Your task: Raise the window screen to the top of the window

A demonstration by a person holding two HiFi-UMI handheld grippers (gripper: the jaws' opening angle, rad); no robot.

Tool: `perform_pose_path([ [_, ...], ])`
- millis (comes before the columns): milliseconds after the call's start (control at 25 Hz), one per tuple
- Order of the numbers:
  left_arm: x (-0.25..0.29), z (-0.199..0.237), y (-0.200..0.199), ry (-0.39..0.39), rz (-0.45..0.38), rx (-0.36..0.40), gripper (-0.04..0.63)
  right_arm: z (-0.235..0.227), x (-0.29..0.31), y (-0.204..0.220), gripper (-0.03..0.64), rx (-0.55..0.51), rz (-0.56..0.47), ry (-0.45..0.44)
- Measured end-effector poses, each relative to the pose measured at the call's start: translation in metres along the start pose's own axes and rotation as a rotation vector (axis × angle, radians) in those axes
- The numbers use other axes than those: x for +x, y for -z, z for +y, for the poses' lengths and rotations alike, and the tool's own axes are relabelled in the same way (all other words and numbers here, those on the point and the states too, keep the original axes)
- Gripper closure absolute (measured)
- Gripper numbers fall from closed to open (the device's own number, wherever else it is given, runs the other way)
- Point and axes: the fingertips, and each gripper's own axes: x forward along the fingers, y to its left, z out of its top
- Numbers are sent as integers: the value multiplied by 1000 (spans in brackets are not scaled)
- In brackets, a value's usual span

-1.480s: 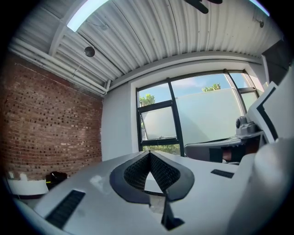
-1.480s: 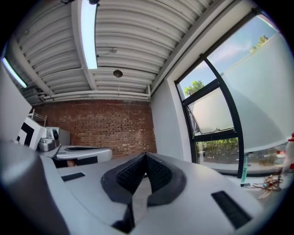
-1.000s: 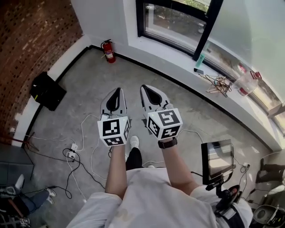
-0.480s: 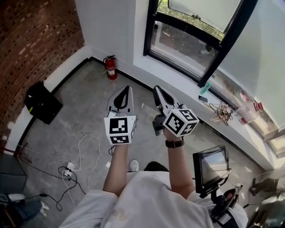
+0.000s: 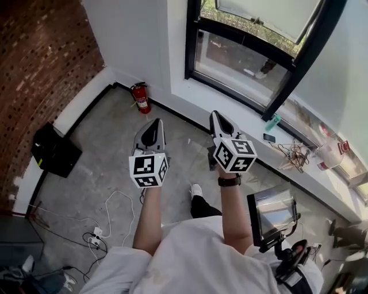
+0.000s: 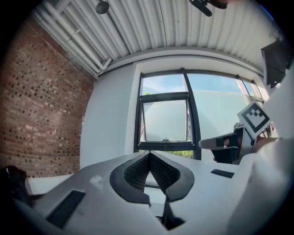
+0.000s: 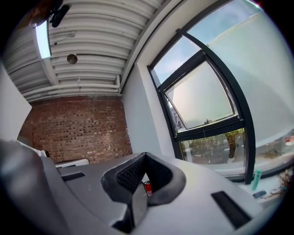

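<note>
Both grippers have travelled closer to the window since a second ago. In the head view I see the left gripper [image 5: 153, 127] and right gripper [image 5: 221, 122] empty, with the window screen [image 5: 270, 14] at one o'clock. Left gripper view: jaws pressed together, screen at twelve o'clock. Right gripper view: jaws together, screen at two o'clock.

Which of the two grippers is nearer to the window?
The right gripper, whose tip shows against the wall under the window; the left gripper is over the floor.
</note>
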Motion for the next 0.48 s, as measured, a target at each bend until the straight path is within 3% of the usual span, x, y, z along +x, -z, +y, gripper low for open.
perform_pose_path([
  [120, 66, 0, 3, 12, 16, 22, 601, -35, 40, -23, 618, -97, -13, 11],
  [280, 148, -26, -7, 67, 26, 54, 601, -79, 83, -67, 618, -366, -35, 81],
  [360, 176, -35, -5, 97, 30, 55, 601, -91, 100, -69, 618, -387, -28, 88],
  [480, 215, -32, 4, 120, 48, 47, 601, -101, 135, -54, 618, -336, -1, 57],
])
